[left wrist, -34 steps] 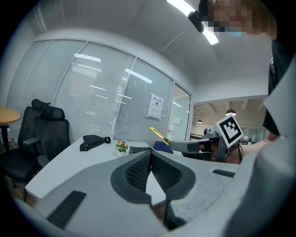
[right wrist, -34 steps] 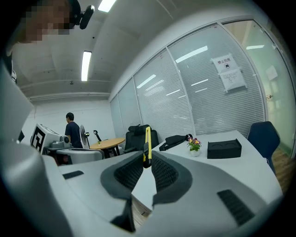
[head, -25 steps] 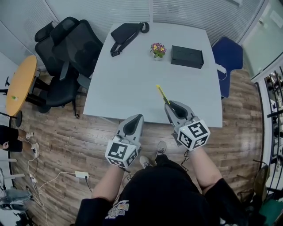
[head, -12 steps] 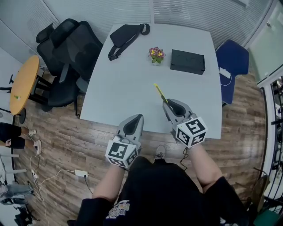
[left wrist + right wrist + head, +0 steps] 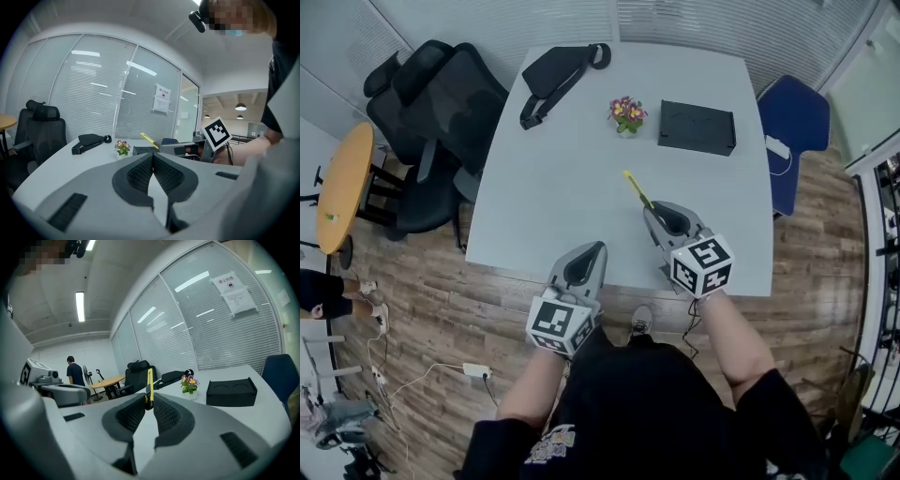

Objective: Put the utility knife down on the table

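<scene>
A slim yellow utility knife [image 5: 636,188] sticks up and forward out of my right gripper [image 5: 657,213], which is shut on its black lower end [image 5: 148,401] above the near right part of the white table [image 5: 572,159]. In the right gripper view the knife [image 5: 149,380] rises straight between the jaws. My left gripper [image 5: 587,261] hovers at the table's near edge, shut, with nothing between its pads [image 5: 153,169]. The left gripper view also catches the knife [image 5: 149,139] and the right gripper's marker cube [image 5: 217,132].
On the far half of the table lie a black sling bag [image 5: 558,72], a small pot of flowers [image 5: 625,113] and a black box [image 5: 697,127]. Black office chairs [image 5: 431,103] stand at the left, a blue chair [image 5: 794,117] at the right, a round wooden table [image 5: 339,183] further left.
Both grippers have kept their hold and place over the table's near edge. The view has shifted slightly, and the right gripper with the knife sits a little further over the table.
</scene>
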Available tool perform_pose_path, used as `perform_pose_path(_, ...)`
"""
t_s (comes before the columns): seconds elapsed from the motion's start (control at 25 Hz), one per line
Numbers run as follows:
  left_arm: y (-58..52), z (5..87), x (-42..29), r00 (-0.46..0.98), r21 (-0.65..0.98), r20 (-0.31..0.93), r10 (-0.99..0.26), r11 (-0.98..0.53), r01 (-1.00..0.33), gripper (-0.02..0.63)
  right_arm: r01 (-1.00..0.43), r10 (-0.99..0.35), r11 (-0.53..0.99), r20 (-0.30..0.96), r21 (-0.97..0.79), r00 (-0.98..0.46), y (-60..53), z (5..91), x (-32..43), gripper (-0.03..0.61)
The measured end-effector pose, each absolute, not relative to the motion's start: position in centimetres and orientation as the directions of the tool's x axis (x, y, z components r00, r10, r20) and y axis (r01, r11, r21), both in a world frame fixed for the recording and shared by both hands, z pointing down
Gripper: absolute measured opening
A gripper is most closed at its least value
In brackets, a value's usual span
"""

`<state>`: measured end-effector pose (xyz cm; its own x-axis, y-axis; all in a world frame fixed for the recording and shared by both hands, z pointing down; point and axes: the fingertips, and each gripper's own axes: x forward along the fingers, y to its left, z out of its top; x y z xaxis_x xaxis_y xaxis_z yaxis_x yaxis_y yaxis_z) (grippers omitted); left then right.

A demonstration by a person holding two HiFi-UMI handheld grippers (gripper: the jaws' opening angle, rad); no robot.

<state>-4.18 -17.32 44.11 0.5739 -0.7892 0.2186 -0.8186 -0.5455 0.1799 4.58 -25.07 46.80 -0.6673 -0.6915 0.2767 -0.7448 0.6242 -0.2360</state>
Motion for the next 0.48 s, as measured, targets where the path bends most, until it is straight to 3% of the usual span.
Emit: perform_pose_path(0.48,-21.5,47.0,-7.8,0.66,0.198,0.272,-0.701,-0.63,-0.751,0.005,-0.817,-0.697,0.515,0.428,-0.26,-0.575,-29.9,54.3,1.0,0.057)
